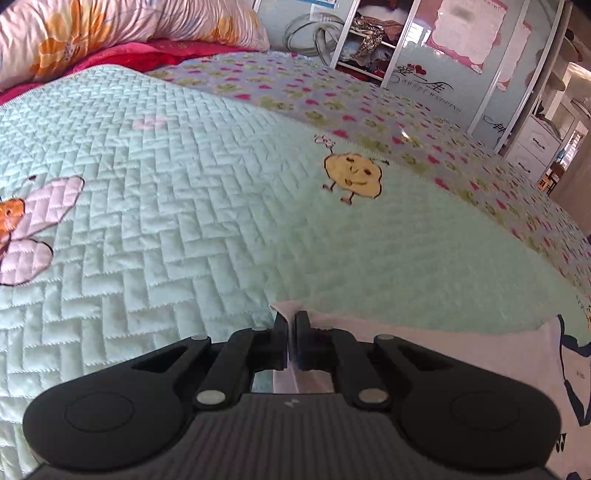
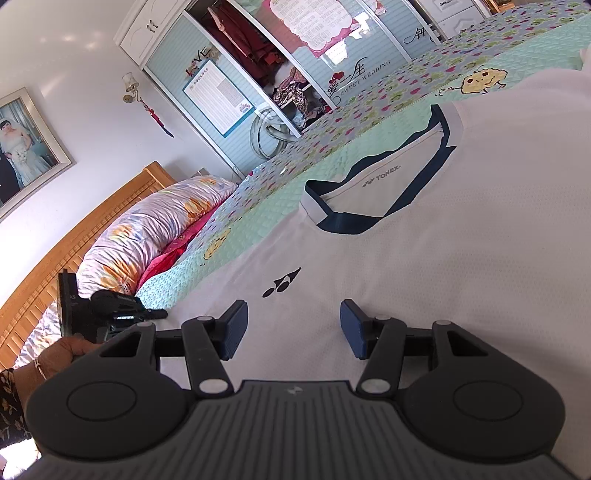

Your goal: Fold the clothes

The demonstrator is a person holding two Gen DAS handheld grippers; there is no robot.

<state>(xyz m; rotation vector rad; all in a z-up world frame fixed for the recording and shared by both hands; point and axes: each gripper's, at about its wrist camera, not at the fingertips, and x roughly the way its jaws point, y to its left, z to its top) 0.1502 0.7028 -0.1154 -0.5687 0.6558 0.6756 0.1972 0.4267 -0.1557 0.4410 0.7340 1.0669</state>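
Shirt (image 2: pixel 443 258) | left tongs (image 1: pixel 291 332) pinch its edge | right tongs (image 2: pixel 293 328) apart above (not touching)

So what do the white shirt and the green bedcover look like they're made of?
White shirt: probably thin synthetic sports knit; fine pinhole mesh texture, slight sheen. Green bedcover: looks like quilted padded fabric, smooth and faintly glossy; stitched herringbone puffs show.

free: quilt (image 1: pixel 166 229) ahead, bare | blocked: pillow (image 1: pixel 110 29) at far edge
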